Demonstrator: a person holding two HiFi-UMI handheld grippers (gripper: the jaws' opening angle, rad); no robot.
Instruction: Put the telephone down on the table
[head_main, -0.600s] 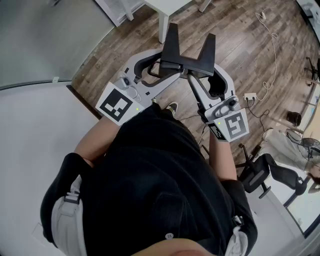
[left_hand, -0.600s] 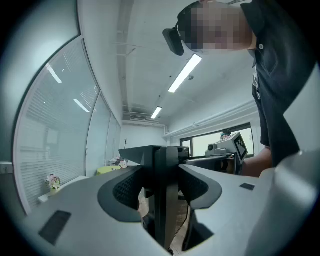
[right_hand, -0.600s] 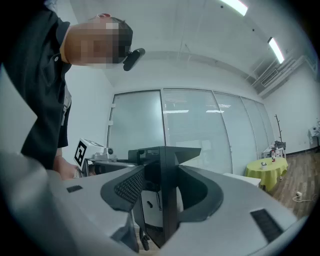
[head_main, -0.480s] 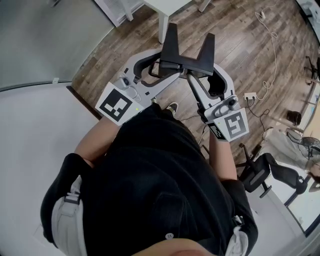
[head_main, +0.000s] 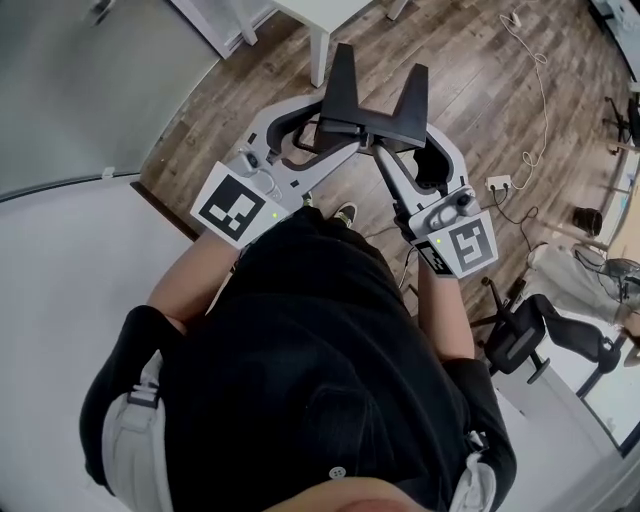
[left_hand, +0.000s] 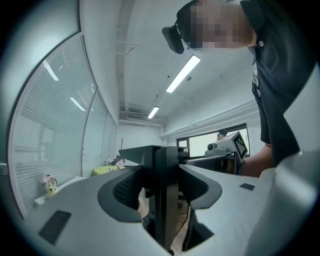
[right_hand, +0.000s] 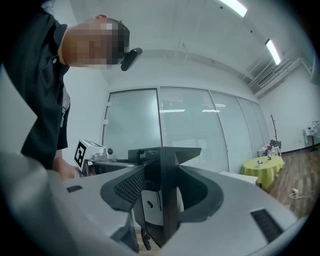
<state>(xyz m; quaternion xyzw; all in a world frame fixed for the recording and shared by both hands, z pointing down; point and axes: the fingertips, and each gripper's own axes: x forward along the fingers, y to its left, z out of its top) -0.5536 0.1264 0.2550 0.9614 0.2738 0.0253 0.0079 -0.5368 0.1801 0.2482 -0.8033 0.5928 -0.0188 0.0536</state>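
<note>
No telephone shows in any view. In the head view I hold both grippers level in front of my chest, their noses crossed over the wooden floor. My left gripper (head_main: 338, 128) reaches in from the marker cube (head_main: 236, 206), my right gripper (head_main: 405, 145) from its cube (head_main: 464, 245). Seen along the left gripper (left_hand: 160, 190), the grey jaws stand apart with a black finger of the other gripper upright in the gap. The right gripper (right_hand: 160, 192) gives the mirror picture, its jaws also apart. Neither holds an object.
A white surface (head_main: 60, 270) curves along my left side. A white table leg (head_main: 320, 45) stands ahead on the wood floor. A power strip (head_main: 498, 185) with a cable lies to the right, and an office chair (head_main: 535, 345) stands nearby. A yellow-covered table (right_hand: 260, 167) stands far off.
Both grippers keep their crossed pose. Only the head view has drifted slightly, so the floor and furniture sit a little higher in the picture.
</note>
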